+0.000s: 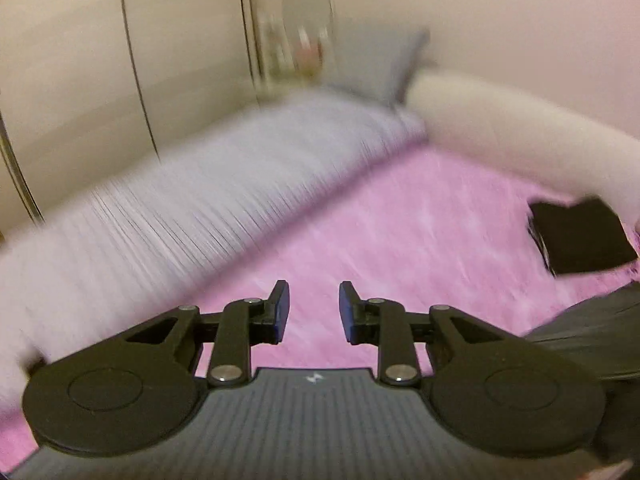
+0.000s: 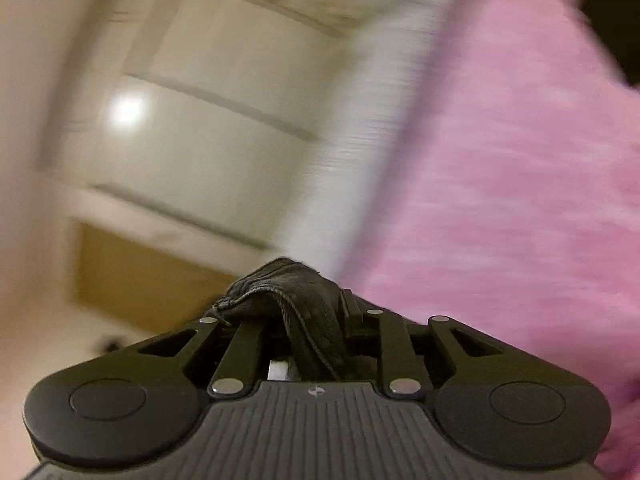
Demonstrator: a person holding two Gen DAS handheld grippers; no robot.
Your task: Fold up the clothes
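Note:
My left gripper (image 1: 314, 310) is open and empty, held above a fluffy pink blanket (image 1: 400, 240). A folded black garment (image 1: 580, 236) lies on the blanket at the far right. A dark grey garment (image 1: 592, 332) shows at the lower right edge of the left wrist view. My right gripper (image 2: 296, 312) is shut on a bunched edge of dark grey cloth (image 2: 288, 292) with a stitched hem; the cloth hides the fingertips. The right wrist view is tilted and blurred, with the pink blanket (image 2: 500, 160) on its right.
A white ribbed cover (image 1: 200, 208) runs along the blanket's left side. A cream bolster (image 1: 500, 128) and a grey pillow (image 1: 380, 64) lie at the far end. Cream wardrobe doors (image 1: 80, 80) stand behind. A black object (image 2: 612, 20) sits at the upper right.

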